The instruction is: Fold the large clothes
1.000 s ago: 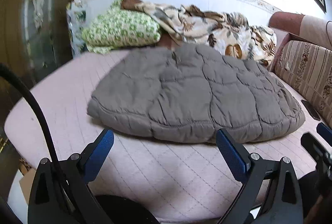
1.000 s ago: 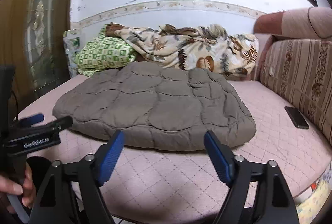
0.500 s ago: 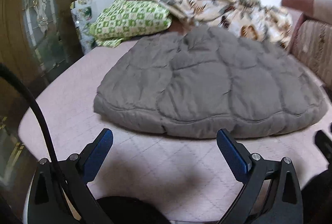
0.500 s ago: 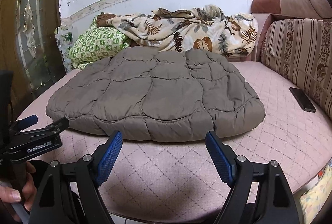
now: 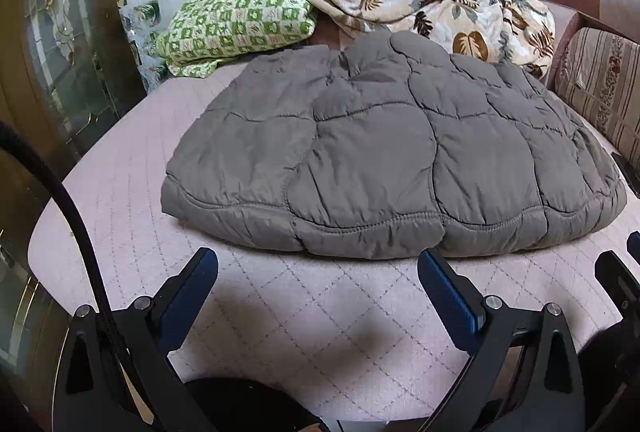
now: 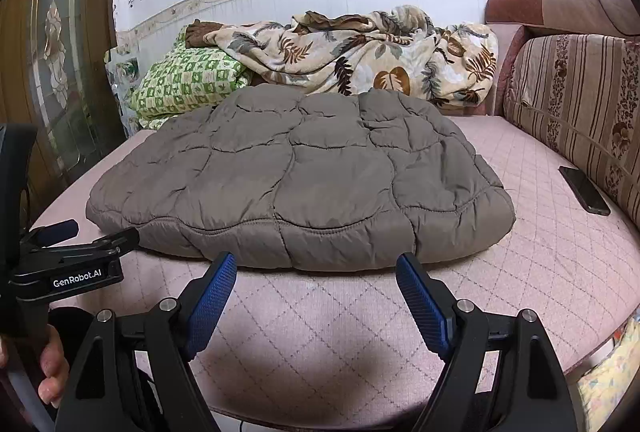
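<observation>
STATE: left gripper (image 5: 318, 274) and right gripper (image 6: 316, 276) spread apart, empty | RISK: puffy quilted jacket (image 6: 300, 180) hem slips from a shallow pinch, fold skews

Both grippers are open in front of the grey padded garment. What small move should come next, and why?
Probably ease both grippers forward to the near hem of the grey padded garment. The left gripper and right gripper both stand open, holding nothing, just short of that edge, which lies flat on the pink cover.
</observation>
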The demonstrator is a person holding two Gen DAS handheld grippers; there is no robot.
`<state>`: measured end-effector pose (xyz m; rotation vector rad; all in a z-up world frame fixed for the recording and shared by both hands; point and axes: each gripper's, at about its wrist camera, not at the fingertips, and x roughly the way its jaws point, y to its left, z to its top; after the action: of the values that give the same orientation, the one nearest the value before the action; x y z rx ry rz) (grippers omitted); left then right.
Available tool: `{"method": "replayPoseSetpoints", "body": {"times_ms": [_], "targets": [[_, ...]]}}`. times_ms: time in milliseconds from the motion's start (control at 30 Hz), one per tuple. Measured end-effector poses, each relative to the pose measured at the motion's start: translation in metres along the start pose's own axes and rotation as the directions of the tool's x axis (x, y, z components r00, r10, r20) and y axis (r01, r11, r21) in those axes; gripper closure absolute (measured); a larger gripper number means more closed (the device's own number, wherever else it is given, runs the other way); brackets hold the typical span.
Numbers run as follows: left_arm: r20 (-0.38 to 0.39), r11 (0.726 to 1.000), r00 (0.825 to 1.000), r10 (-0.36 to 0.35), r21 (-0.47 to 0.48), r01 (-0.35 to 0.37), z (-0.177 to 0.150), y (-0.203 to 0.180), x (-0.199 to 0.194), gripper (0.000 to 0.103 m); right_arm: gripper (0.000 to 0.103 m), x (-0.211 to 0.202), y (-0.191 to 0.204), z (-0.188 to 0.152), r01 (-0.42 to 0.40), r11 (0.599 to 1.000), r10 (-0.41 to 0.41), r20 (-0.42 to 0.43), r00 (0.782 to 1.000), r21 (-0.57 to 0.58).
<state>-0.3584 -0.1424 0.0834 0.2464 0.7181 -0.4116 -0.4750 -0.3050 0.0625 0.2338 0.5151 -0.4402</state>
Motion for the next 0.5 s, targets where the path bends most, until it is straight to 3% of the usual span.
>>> {"method": "replayPoseSetpoints", "body": {"times_ms": [267,500], "targets": [[-0.008,0.997,0.998,-0.064,-0.032,0.064,0.003,0.0061,0.0019,0.003,0.018,0.0006,0.0012,-0.0011,0.001,1.0,-0.001,0.001,1.0,-0.006],[-0.03,0.999,0.999,-0.03,-0.016,0.03,0.0038,0.0044,0.0046,0.003,0.018,0.0007,0.0013,-0.0018,0.001,1.0,-0.001,-0.001,1.0,-0.009]]}}
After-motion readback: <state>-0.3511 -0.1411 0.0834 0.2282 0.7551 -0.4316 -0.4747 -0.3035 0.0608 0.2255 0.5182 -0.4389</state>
